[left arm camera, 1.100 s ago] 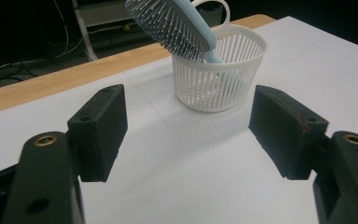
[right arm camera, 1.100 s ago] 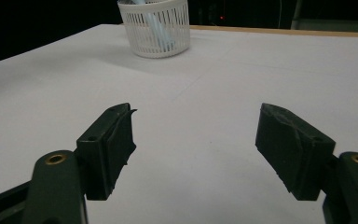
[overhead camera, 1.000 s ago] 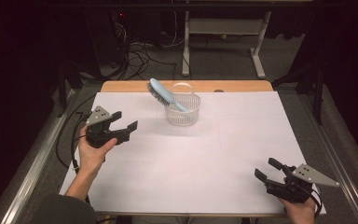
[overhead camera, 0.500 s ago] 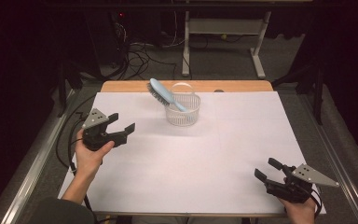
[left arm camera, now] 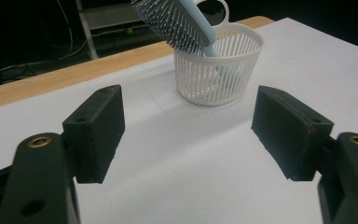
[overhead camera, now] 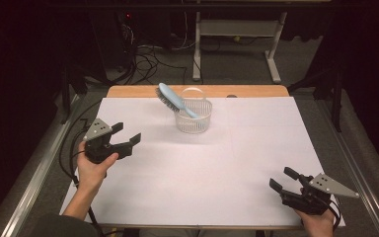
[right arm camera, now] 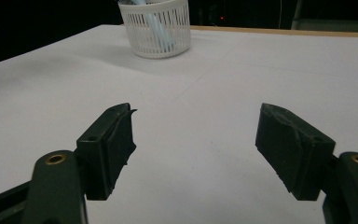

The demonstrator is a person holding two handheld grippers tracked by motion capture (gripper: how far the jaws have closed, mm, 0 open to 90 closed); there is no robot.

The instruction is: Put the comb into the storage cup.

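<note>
1. You held the left gripper (overhead camera: 126, 138) over the left side of the white table (overhead camera: 237, 163), its jaws spread wide with nothing between them and aimed toward the far middle of the table.
2. Your left hand (overhead camera: 93, 168) wrapped the gripper's body from beneath, and the grey three-cornered plate (overhead camera: 97, 130) sat on top of it.
3. You kept the right gripper (overhead camera: 284, 178) near the table's front right corner, jaws likewise parted and empty, pointing inward across the table.
4. Your right hand (overhead camera: 321, 222) gripped it at the table's near edge, under its own grey plate (overhead camera: 333, 185).
5. The white slatted basket (overhead camera: 194, 116) stood upright on the far middle of the table, well apart from both grippers.
6. A light blue hairbrush (overhead camera: 172, 98) stood in the basket with its handle down inside and its bristled head leaning out over the rim to the left, bristles facing down.
7. In the left gripper view, the basket (left arm camera: 219, 70) and the brush head (left arm camera: 172, 21) sat ahead between the two black jaws, with bare white table separating them from the jaws.
8. In the right gripper view, the basket (right arm camera: 156, 28) stood far off, up and to the left of the jaws, with the blue handle (right arm camera: 154, 23) faintly visible through its slats.
</note>
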